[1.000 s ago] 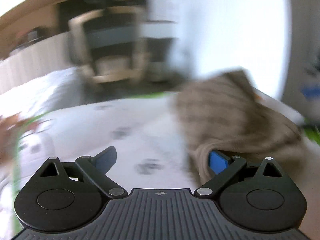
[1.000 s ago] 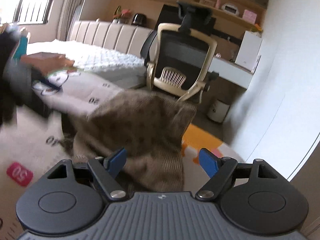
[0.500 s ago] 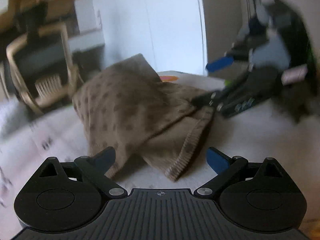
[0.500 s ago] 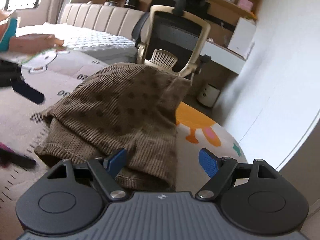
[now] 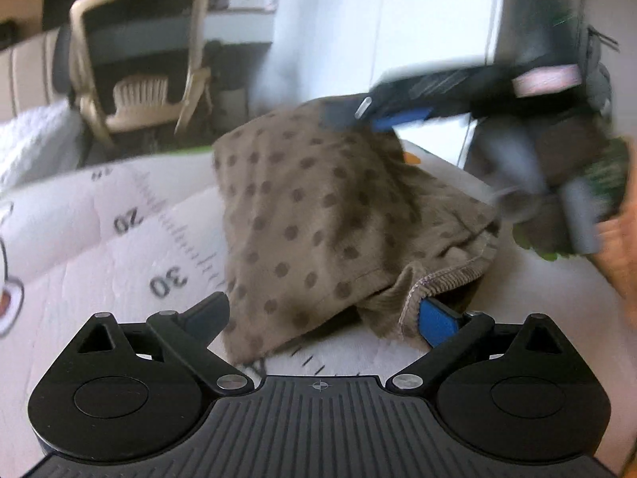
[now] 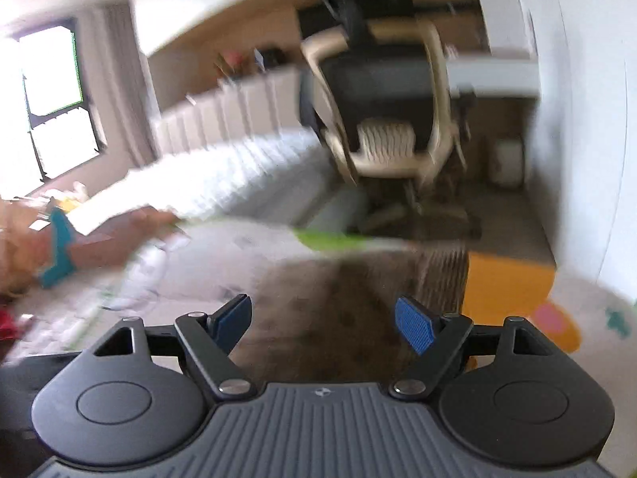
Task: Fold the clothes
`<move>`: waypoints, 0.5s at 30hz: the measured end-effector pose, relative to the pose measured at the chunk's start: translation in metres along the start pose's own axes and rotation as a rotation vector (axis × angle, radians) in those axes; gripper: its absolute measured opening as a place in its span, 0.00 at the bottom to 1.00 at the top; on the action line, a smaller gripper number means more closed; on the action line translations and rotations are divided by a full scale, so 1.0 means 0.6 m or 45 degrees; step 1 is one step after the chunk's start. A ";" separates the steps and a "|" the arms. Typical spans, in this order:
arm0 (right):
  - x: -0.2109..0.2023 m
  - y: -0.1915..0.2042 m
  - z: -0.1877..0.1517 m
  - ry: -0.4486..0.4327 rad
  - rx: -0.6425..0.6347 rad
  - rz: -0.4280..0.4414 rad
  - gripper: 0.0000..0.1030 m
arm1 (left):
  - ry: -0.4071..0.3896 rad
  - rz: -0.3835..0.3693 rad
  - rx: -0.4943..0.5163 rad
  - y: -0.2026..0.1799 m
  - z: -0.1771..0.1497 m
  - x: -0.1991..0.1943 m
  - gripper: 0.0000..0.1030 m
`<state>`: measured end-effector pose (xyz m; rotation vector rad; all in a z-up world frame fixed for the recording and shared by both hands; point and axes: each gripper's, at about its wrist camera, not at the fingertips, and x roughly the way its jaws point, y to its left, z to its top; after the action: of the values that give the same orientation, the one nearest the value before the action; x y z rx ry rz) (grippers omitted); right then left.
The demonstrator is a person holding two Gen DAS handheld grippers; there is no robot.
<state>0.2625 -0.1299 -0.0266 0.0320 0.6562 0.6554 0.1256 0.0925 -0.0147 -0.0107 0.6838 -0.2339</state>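
Both grippers, left gripper (image 5: 322, 314) and right gripper (image 6: 323, 318), have closed in on the brown dotted garment (image 5: 318, 219), fingers spread open, ready to grab it.

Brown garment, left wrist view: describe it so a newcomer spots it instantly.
On the white mat printed with ruler numbers, in front of the beige office chair, lies a bunched brown garment. It alone is ribbed, dark-dotted, with a stitched hem.
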 end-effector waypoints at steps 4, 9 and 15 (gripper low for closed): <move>0.034 -0.071 -0.017 0.000 0.253 0.034 0.86 | 0.023 -0.001 -0.047 0.019 -0.006 -0.007 0.98; -0.017 -0.062 -0.034 -0.038 0.090 -0.128 0.86 | 0.002 -0.029 -0.141 0.043 0.008 -0.014 0.99; -0.040 -0.050 -0.090 0.002 -0.152 -0.323 0.86 | -0.099 -0.124 -0.287 0.071 0.071 -0.008 0.99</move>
<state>0.2338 -0.1770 -0.0636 -0.1606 0.6097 0.4489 0.1576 0.1320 0.0178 -0.2681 0.6303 -0.2476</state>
